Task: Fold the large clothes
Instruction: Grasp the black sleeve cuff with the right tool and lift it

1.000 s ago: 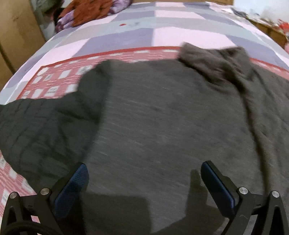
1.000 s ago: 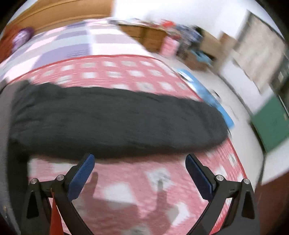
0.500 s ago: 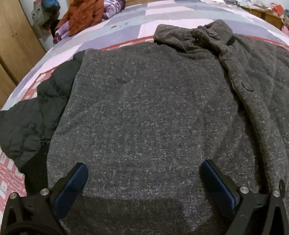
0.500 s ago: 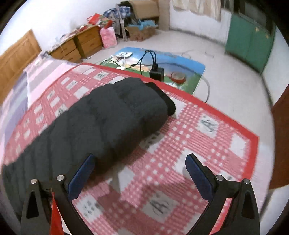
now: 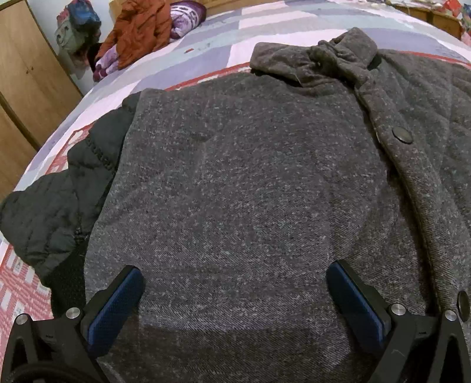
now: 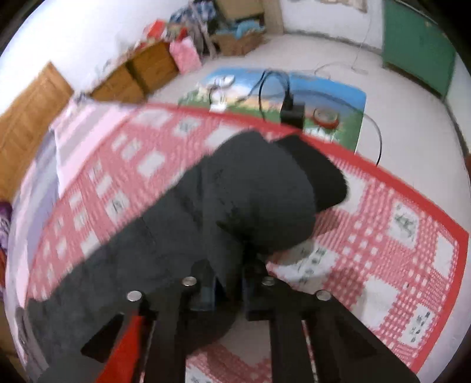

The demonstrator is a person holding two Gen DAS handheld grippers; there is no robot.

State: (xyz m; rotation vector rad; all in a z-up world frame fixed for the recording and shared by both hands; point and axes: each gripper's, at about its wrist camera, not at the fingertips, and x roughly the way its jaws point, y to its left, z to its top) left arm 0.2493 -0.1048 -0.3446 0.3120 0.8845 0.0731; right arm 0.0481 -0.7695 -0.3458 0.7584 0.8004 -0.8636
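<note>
A large grey tweed coat (image 5: 241,182) lies spread flat on the bed, collar (image 5: 318,59) at the far end, button placket (image 5: 401,135) to the right. Its black quilted left sleeve (image 5: 59,206) lies off to the left. My left gripper (image 5: 232,297) is open and empty, hovering just above the coat's body. In the right wrist view the coat's black quilted right sleeve (image 6: 259,194) lies across the red checked bedspread (image 6: 397,235). My right gripper (image 6: 228,287) is shut on this sleeve near its cuff end.
An orange garment (image 5: 138,26) and purple bedding (image 5: 185,11) lie at the bed's far left. A wooden wardrobe (image 5: 26,76) stands left. Beyond the bed edge are a colourful floor mat (image 6: 294,100) with a black charger (image 6: 293,113), wooden cabinets (image 6: 138,73) and a green door (image 6: 418,44).
My right gripper has moved onto the black sleeve and closed on it. My left gripper stays open over the coat, barely moved in the last half second.
</note>
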